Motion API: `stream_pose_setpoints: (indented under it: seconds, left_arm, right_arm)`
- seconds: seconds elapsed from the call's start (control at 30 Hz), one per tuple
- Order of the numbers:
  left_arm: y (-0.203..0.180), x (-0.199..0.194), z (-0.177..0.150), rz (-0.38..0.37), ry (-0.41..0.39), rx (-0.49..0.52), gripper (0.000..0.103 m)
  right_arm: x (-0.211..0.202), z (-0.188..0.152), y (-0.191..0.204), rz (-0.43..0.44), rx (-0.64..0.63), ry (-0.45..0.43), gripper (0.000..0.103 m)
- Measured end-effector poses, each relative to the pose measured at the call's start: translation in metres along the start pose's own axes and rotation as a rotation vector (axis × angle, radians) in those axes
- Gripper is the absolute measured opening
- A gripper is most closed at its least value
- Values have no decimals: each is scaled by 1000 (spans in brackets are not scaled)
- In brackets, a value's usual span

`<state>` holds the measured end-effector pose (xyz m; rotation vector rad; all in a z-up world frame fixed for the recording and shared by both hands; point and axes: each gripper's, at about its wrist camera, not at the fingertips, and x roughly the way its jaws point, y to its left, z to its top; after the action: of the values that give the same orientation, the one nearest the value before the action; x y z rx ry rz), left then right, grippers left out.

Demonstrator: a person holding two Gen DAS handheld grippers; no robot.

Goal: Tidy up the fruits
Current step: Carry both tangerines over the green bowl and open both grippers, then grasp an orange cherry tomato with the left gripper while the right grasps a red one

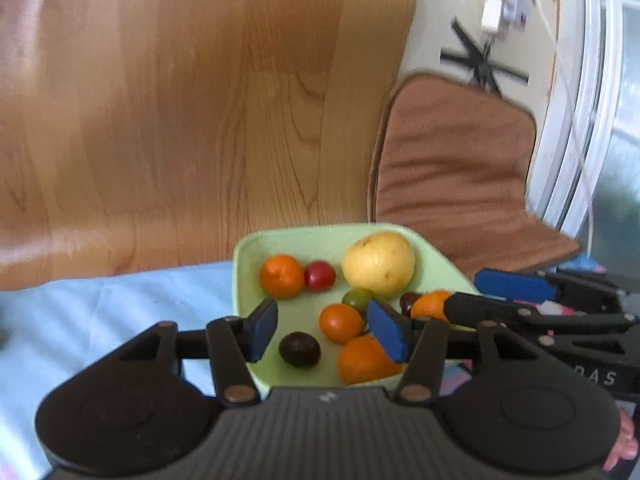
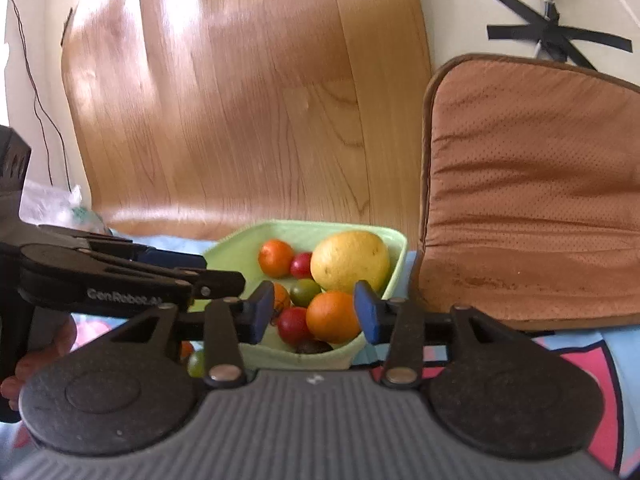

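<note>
Left wrist: left gripper [image 1: 326, 330] jaws apart over the near half of the green tray [image 1: 256, 240], nothing clamped. Fruit lies in the tray: yellow fruit [image 1: 378, 264], oranges, red tomato [image 1: 320, 276], dark fruit [image 1: 300, 349].

Right wrist: right gripper [image 2: 316, 312] jaws apart at the tray's near rim, gripping nothing; orange [image 2: 332, 316] shows between them.

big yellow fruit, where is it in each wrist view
Left wrist view: the big yellow fruit lies at the far right of the green tray, below picture centre, past the left tool.
Right wrist view: the same fruit lies in the tray's far right corner, just right of centre, above the right tool.
Shared landmark: the small red fruit between it and an orange.
</note>
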<state>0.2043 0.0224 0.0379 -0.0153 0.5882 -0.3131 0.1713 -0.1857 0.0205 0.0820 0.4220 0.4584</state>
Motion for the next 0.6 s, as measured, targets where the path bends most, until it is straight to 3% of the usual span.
stream_pose_setpoints:
  seconds: [0.17, 0.3, 0.47, 0.6]
  left_arm:
    - [20, -36, -16, -39, -13, -82, 51]
    - [39, -41, -38, -96, 61, -162, 51]
    - [47, -40, -57, -138, 95, -231, 50]
    - [40, -41, -63, -184, 107, -210, 51]
  right_arm:
    - [-29, -8, 11, 87, 12, -26, 44]
    - [-32, -23, 21, 165, 22, 59, 35]
    - [-18, -34, 33, 194, 25, 160, 35]
    - [-12, -33, 42, 222, -13, 202, 38]
